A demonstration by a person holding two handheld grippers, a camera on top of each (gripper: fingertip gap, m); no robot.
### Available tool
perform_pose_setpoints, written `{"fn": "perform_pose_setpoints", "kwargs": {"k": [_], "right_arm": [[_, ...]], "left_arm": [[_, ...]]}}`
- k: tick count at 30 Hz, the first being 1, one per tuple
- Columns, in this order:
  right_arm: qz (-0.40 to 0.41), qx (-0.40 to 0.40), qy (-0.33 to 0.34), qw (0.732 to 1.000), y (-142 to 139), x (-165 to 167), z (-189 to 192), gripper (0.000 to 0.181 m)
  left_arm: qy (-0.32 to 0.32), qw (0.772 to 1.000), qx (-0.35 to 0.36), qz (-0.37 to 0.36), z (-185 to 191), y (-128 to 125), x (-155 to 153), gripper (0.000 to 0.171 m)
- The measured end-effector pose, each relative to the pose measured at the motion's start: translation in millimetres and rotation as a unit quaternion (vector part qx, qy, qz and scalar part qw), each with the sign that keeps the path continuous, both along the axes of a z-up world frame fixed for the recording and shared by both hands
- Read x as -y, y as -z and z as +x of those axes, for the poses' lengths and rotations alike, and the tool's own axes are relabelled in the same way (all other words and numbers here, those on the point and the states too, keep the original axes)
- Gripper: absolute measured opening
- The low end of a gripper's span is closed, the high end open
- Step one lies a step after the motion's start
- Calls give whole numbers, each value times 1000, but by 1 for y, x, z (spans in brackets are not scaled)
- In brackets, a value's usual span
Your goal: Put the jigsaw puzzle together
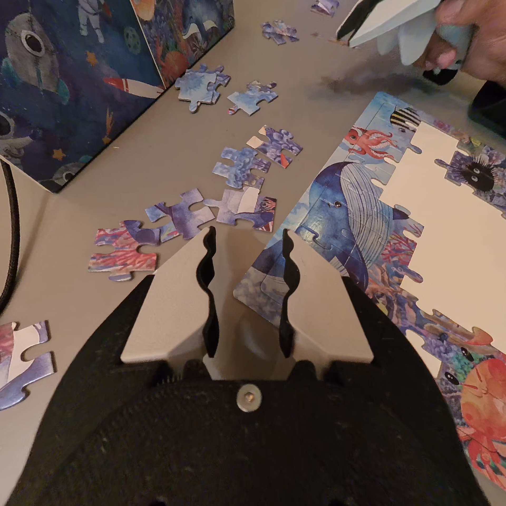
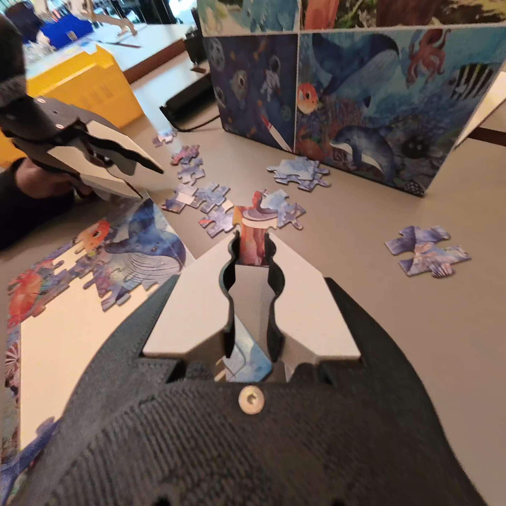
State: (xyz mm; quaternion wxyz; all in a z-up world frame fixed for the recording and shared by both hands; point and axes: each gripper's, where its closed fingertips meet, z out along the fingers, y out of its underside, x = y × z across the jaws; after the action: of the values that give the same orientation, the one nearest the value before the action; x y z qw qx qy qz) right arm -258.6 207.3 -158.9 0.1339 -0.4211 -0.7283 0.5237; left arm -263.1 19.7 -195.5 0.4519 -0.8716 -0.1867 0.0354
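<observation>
The partly joined puzzle (image 1: 342, 219) with a blue whale lies on a white board (image 1: 451, 246) at the right. My left gripper (image 1: 248, 232) is open and empty, low over the table just left of the puzzle's edge. My right gripper (image 2: 251, 238) is shut on an orange and red puzzle piece (image 2: 253, 219) that sticks out past its tips. The puzzle (image 2: 137, 254) lies to its left. Several loose blue pieces (image 1: 241, 167) lie ahead of the left gripper, and more of the loose pieces (image 2: 427, 252) lie right of the right gripper.
A picture-covered puzzle box (image 1: 68, 82) stands at the far left; the box (image 2: 356, 95) is behind the loose pieces in the right wrist view. A black cable (image 1: 11, 232) runs along the left edge. A yellow crate (image 2: 82, 82) sits beyond the table.
</observation>
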Motion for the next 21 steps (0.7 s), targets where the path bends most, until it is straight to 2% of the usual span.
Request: {"fn": "perform_pose_setpoints", "kwargs": {"k": [8,14,21], "right_arm": [[-10,-43,-12,999,-19,7,4,16],[-17,-70,4,997,-34,-5,6,16],[-32,-75,14,997,-40,-15,6,16]], "left_arm": [[-8,999,34,33,-3,-5,2,46],[-7,999,34,31,-3,-4,2,46],[-9,999,33,29,-3,-4,2,47]]}}
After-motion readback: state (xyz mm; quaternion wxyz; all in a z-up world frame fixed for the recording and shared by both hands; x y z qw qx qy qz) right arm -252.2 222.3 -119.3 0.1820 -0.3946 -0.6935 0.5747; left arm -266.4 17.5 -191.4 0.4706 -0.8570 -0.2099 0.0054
